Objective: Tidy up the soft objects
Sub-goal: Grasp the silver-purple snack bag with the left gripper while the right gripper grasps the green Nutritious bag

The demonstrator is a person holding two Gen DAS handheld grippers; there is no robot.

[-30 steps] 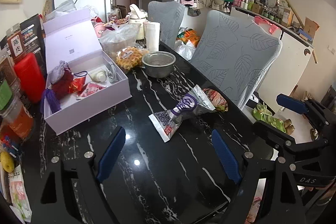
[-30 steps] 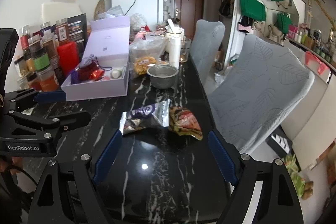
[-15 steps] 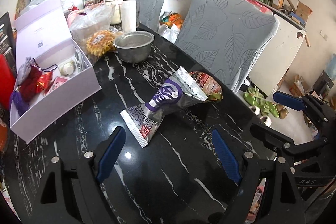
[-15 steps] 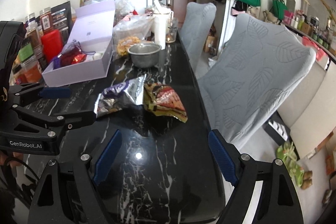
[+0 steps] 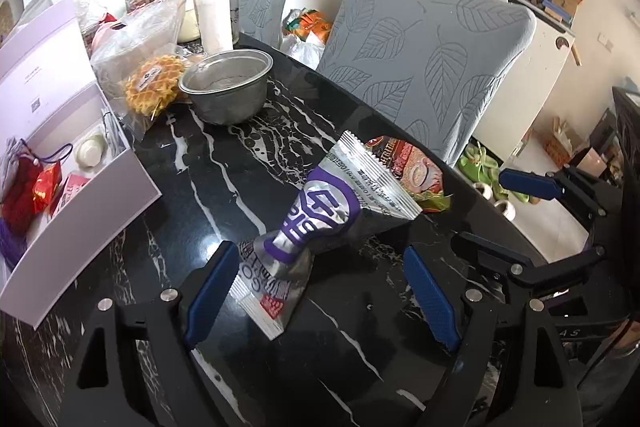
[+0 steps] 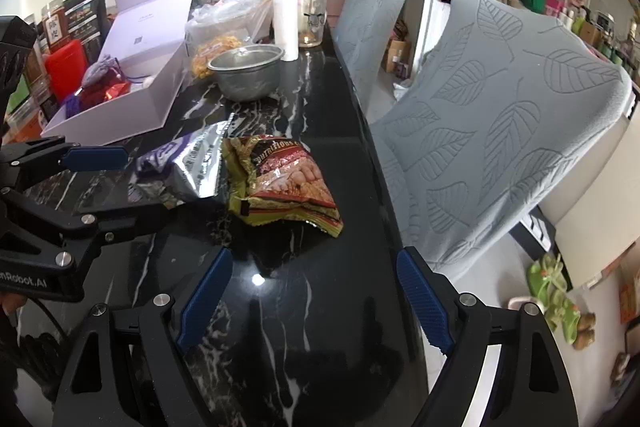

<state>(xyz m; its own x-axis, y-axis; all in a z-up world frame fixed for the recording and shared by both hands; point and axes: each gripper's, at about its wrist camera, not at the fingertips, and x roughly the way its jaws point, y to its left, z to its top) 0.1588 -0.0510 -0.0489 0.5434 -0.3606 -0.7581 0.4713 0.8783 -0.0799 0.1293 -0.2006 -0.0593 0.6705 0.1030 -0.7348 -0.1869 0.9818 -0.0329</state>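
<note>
Left wrist: silver packet (image 5: 328, 223) between spread jaws.

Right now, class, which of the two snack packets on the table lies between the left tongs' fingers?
The silver packet with the purple logo; its near end sits between the open left tongs. The red-and-gold packet lies beyond it.

You are looking at two soft snack packets lying side by side on the black marbled worktop (image 5: 248, 187). The silver packet with the purple logo (image 5: 320, 223) is sitting crumpled, pinched at its waist, its sealed ends flaring out, one end pointing toward you. The red-and-gold snack packet (image 6: 282, 183) is lying flat just beside it, touching its far end, nearer the worktop's edge by the chair.
</note>
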